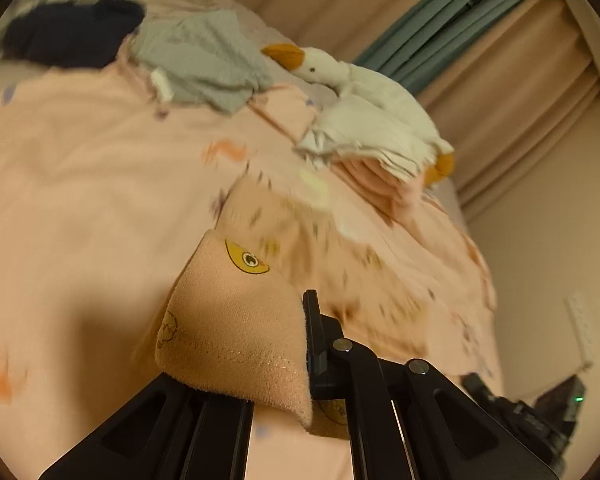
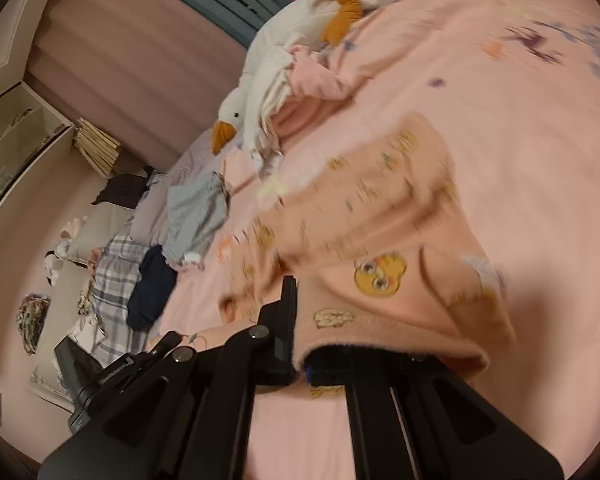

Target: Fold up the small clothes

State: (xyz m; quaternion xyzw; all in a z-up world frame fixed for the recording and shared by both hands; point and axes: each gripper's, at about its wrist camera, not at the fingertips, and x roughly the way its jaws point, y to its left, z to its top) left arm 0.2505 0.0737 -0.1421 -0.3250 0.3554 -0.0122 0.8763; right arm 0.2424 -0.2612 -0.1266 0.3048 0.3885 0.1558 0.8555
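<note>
Over the near edge of the bed (image 1: 80,152), both grippers pinch one peach garment (image 1: 236,320) with yellow duck prints. The left gripper (image 1: 306,344) is pressed together on a hemmed corner, the right gripper (image 2: 300,356) on another edge, and the cloth hangs between them above the pink cover. To fold well, I think both corners should travel level and taut, then land square on the flat middle, clear of the grey cloth (image 1: 204,64) and plush goose (image 1: 364,104) farther back.

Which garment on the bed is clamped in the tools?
The peach duck-print garment; left tool and right tool are both shut on its hem. The grey garment and navy garment lie loose farther up the bed.
</note>
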